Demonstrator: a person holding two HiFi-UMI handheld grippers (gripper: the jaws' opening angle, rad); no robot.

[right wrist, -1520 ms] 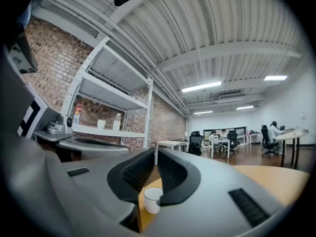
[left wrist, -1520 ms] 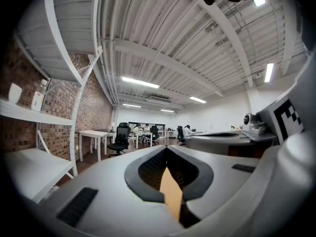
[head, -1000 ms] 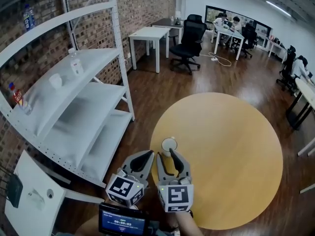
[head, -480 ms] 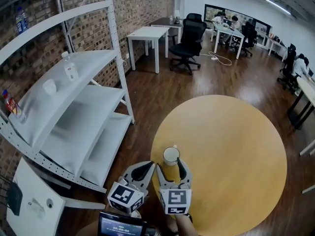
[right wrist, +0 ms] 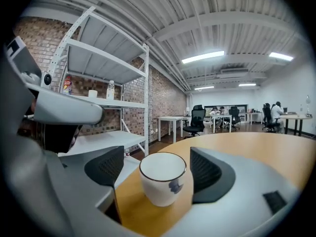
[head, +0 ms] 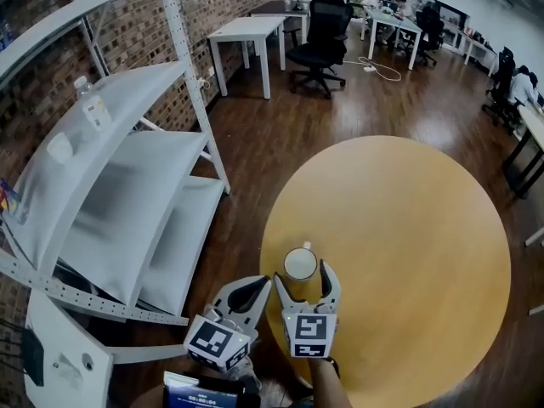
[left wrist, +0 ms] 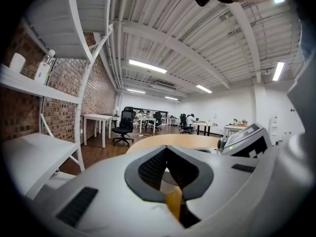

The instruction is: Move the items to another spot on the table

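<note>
The left gripper [left wrist: 167,154] is held idle, jaws pressed together. The white cup [right wrist: 163,177], stood near the table [right wrist: 256,149] edge, is being released by the right gripper [right wrist: 157,168], whose jaws are opening; next, a clean straight withdrawal is likely needed.

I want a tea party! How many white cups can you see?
2. One white ceramic cup stands on the round wooden table between the right gripper's opening jaws. Another small white cup sits on the white metal shelf. Others may be hidden.

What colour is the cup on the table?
The cup is white with a dark rim; right gripper view shows it best.
</note>
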